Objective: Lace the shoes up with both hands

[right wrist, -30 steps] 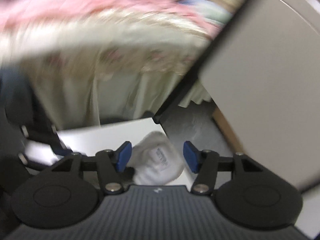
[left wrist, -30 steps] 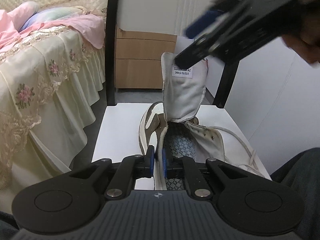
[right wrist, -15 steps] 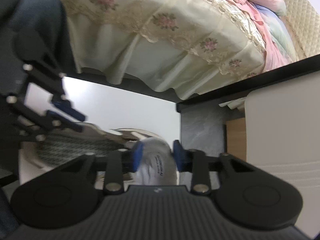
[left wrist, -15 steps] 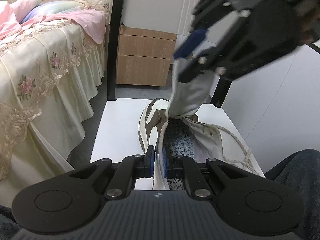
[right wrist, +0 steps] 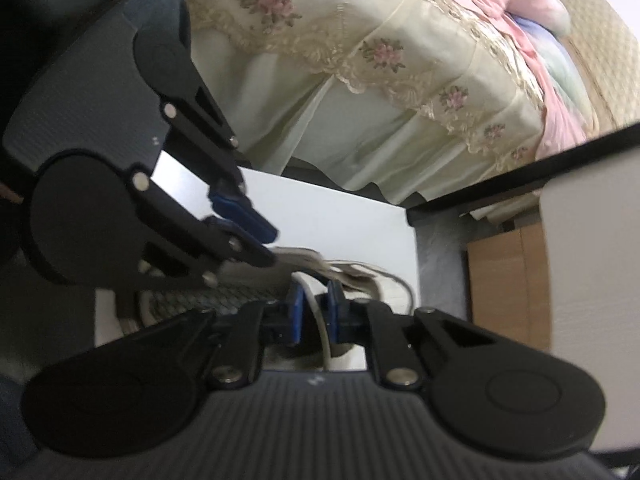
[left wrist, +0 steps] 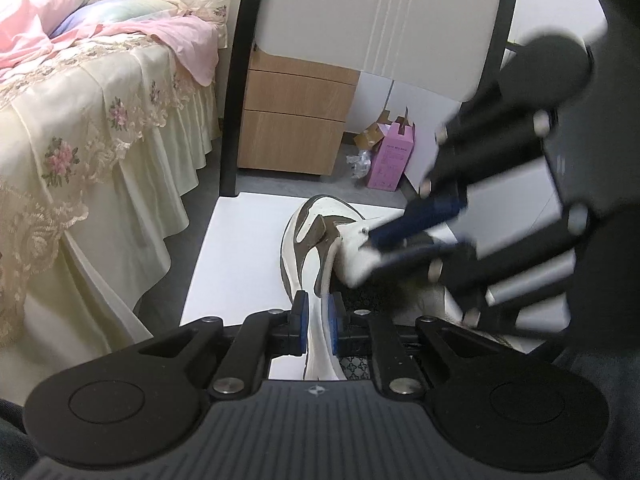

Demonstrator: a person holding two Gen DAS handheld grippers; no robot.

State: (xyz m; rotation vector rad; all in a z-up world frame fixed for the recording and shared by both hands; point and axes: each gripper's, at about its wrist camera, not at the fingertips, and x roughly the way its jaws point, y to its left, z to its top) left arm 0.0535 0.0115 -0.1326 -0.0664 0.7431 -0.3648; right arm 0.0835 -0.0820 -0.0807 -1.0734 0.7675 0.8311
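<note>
A white and brown sneaker (left wrist: 308,232) lies on a white chair seat (left wrist: 240,248), toe pointing away. My left gripper (left wrist: 318,316) is shut on the shoe's left side wall by the opening. My right gripper (left wrist: 404,240) comes in from the right and is shut on the white tongue (left wrist: 354,260), folded down over the opening. In the right wrist view the right gripper (right wrist: 316,312) pinches the tongue (right wrist: 316,320), and the left gripper (right wrist: 252,232) shows at upper left. The patterned insole (right wrist: 240,296) is partly visible. The laces are hidden.
A bed with a cream floral skirt (left wrist: 80,168) stands close on the left. A wooden drawer unit (left wrist: 292,120) and a pink box (left wrist: 394,156) sit on the floor beyond the seat. The black chair frame (left wrist: 240,80) rises behind. My leg (left wrist: 600,360) is at the right.
The right gripper closed on the upright tongue and pulled it down over the shoe opening, swinging low to the right. The left gripper kept its hold on the shoe's side.
</note>
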